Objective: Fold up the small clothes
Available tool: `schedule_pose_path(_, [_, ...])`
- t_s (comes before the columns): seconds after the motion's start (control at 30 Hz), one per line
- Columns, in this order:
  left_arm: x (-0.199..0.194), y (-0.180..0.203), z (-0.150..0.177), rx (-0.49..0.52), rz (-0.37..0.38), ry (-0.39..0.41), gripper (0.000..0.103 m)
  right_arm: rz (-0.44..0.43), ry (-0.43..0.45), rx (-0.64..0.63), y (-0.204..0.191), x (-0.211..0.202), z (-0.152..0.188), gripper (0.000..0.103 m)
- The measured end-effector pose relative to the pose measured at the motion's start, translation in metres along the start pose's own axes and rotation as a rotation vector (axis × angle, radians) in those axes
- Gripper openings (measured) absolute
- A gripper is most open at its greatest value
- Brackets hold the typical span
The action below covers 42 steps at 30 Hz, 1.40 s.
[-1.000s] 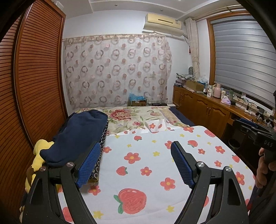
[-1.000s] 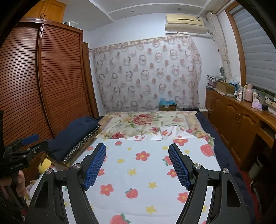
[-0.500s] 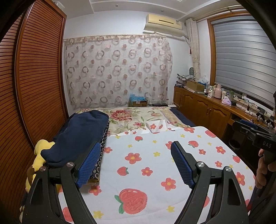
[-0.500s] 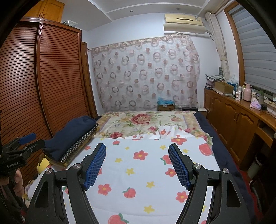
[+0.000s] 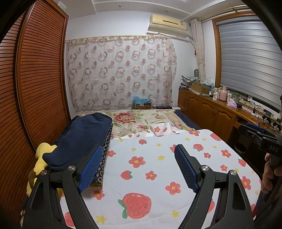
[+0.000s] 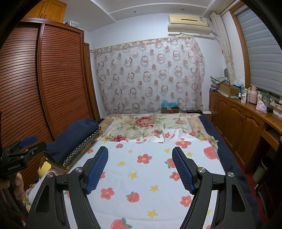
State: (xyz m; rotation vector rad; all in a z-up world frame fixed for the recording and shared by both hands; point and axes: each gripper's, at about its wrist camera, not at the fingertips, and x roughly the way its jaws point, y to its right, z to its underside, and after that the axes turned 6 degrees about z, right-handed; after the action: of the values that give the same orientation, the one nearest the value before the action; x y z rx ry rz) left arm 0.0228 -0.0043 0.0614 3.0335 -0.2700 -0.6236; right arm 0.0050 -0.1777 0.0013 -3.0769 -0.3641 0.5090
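Both hand-held grippers, left [image 5: 139, 165] and right [image 6: 140, 167], hang open and empty over the strawberry sheet [image 5: 149, 169]. The small folded strawberry-print cloth [image 5: 161, 129] lies at the sheet's far edge, straight ahead, slightly nearer the right one.

Yellow plush toy [image 5: 41, 155] mostly hidden under navy bedding [image 5: 79, 137].

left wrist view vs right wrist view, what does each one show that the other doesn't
Only the left wrist view shows the right gripper's handle in a hand at its right edge. Only the right wrist view shows the upper wooden cabinet above the wardrobe. Both show the strawberry sheet, navy bundle, floral blanket and open blue-padded jaws with nothing between.
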Motion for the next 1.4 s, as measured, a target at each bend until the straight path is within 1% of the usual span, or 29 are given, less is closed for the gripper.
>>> schedule_pose_path(0.33, [0.000,0.000,0.000,0.000,0.001,0.001,0.084,0.000,0.001,-0.002,0.002,0.001,0.000,0.077])
schedule_pose_path(0.87, [-0.002,-0.001,-0.003,-0.001,-0.001,0.006,0.084,-0.012,0.003,-0.016,0.021,0.006,0.000,0.077])
schedule_pose_path(1.4, [-0.002,-0.001,-0.001,-0.001,-0.003,0.008,0.084,-0.013,0.005,-0.015,0.024,0.008,0.000,0.077])
